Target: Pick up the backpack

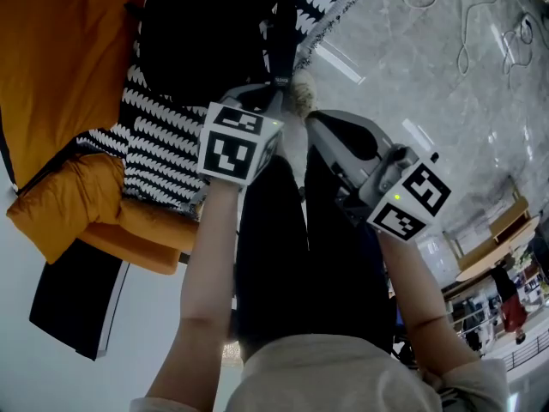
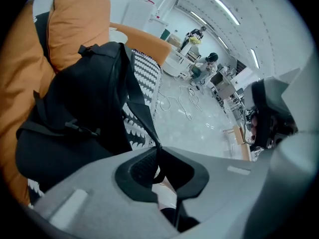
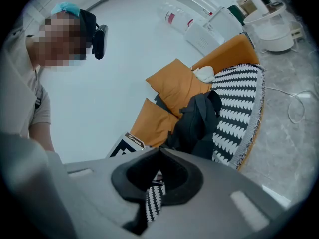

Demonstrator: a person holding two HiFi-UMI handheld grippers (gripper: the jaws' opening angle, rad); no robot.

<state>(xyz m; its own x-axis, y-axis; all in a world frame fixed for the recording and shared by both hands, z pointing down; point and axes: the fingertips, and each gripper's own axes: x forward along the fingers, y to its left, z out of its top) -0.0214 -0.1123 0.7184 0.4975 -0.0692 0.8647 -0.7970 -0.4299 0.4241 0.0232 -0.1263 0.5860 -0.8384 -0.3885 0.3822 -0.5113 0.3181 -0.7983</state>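
Observation:
A black backpack (image 1: 206,33) rests on a black-and-white patterned blanket (image 1: 154,144) spread over an orange sofa. In the left gripper view the backpack (image 2: 75,113) fills the left side, and one of its straps (image 2: 142,116) runs down into my left gripper (image 2: 158,148). That gripper is shut on the strap. From the head view the left gripper (image 1: 276,88) sits at the backpack's lower edge, on the strap (image 1: 281,41). My right gripper (image 1: 313,118) hangs just to the right of it, shut, with nothing between its tips (image 3: 159,151). It looks toward the backpack (image 3: 197,121) from a distance.
Orange cushions (image 1: 60,58) lie left of the backpack. A dark flat item (image 1: 73,303) lies at lower left. White cables (image 1: 463,24) trail over the grey marble floor to the right. Tables and people (image 2: 199,34) are far across the room.

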